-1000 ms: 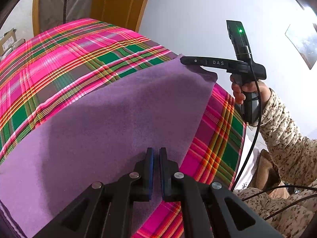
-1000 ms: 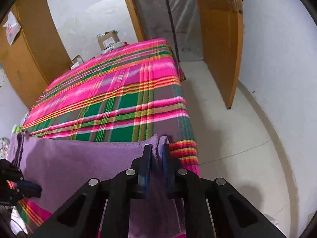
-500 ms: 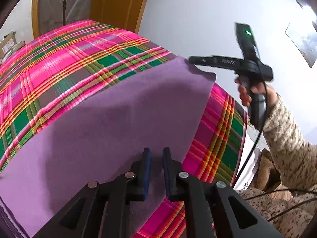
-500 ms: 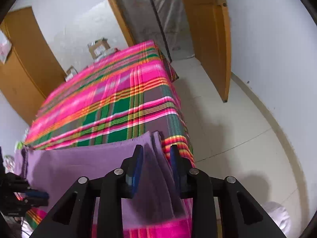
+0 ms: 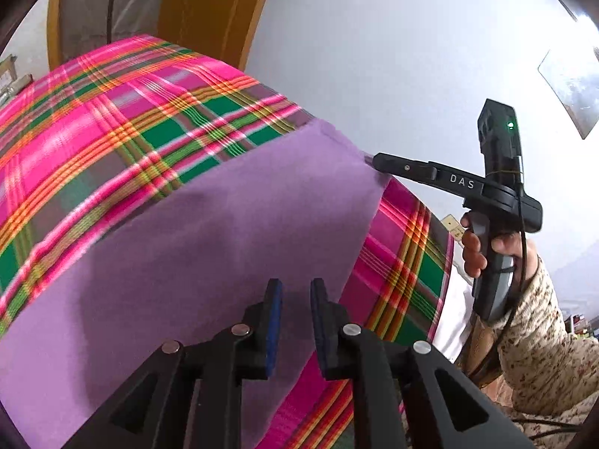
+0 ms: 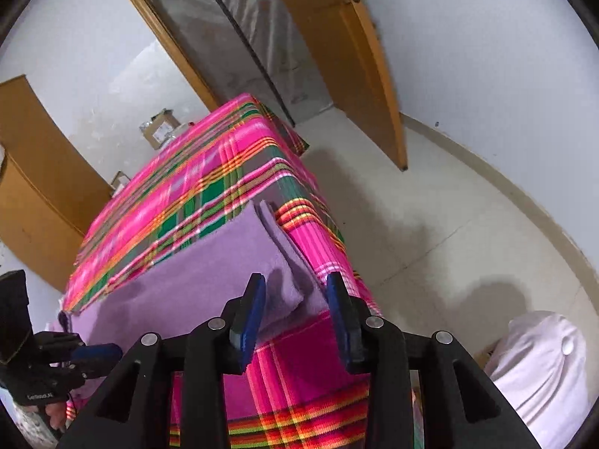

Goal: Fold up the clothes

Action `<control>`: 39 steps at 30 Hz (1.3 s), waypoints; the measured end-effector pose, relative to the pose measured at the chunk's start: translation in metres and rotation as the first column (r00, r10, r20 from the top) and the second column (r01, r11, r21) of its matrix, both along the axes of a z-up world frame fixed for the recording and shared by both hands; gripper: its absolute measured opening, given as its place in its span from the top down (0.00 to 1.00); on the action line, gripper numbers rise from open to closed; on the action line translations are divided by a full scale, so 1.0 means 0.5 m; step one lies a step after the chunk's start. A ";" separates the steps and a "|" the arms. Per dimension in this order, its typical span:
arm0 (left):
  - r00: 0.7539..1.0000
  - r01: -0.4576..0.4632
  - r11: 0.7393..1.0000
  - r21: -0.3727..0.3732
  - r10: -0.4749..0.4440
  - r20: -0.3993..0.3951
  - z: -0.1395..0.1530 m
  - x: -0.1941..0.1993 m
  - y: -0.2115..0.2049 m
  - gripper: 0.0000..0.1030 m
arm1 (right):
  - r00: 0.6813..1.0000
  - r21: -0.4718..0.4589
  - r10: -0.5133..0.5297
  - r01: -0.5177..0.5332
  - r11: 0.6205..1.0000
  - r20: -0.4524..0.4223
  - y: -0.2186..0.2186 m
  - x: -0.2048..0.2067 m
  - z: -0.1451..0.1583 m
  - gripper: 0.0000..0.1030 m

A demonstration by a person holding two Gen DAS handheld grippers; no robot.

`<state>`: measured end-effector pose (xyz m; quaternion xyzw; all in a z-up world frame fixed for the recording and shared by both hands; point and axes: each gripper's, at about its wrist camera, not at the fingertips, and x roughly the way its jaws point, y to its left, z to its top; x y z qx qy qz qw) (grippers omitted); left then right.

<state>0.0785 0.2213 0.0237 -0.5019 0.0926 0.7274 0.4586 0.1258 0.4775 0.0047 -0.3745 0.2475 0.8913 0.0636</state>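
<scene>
The purple cloth (image 5: 209,247) looks soft, light and floppy, so I think it is best picked up by pinching its corners or edges. It is plain purple, folded flat, and lies on the near end of the bright pink checked bed cover (image 5: 112,119). The left gripper (image 5: 295,292) and the right gripper (image 6: 295,292) have just been opening; their jaws are apart and hold nothing.

Right claw (image 6: 295,305) just opened, above purple cloth (image 6: 209,280), plaid bedspread (image 6: 194,187).
</scene>
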 end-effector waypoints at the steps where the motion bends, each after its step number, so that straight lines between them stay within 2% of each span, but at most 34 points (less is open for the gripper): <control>1: 1.000 0.003 1.000 -0.005 -0.003 0.006 -0.005 0.000 0.007 0.84 | 1.000 0.010 -0.005 0.005 1.000 0.004 -0.003 0.004 0.001 0.66; 9: 0.999 0.027 1.000 -0.015 -0.027 -0.026 -0.009 0.016 0.015 0.82 | 0.999 0.163 -0.005 -0.003 0.987 0.049 -0.047 -0.002 0.002 0.66; 15: 0.999 0.033 0.999 -0.007 -0.034 -0.023 -0.009 0.013 0.015 0.81 | 0.998 0.191 0.009 -0.022 0.981 0.065 -0.057 -0.007 0.000 0.83; 18: 0.999 0.034 0.999 0.001 -0.034 -0.016 -0.008 0.011 0.014 0.81 | 0.997 0.205 0.025 -0.040 0.978 0.072 -0.066 -0.013 0.002 0.87; 23: 0.999 0.037 0.999 0.009 -0.037 -0.020 -0.008 0.011 0.011 0.81 | 0.999 0.230 0.028 -0.035 0.973 0.034 -0.074 -0.004 0.023 0.88; 33: 1.000 0.021 1.000 0.022 -0.021 -0.002 -0.007 0.009 0.010 0.81 | 0.993 0.322 0.073 -0.040 0.946 -0.092 -0.123 0.017 0.119 0.88; 39: 1.000 0.017 0.999 0.035 -0.017 0.019 -0.006 0.006 0.009 0.78 | 0.987 0.304 0.094 -0.049 0.951 -0.134 -0.141 0.023 0.142 0.88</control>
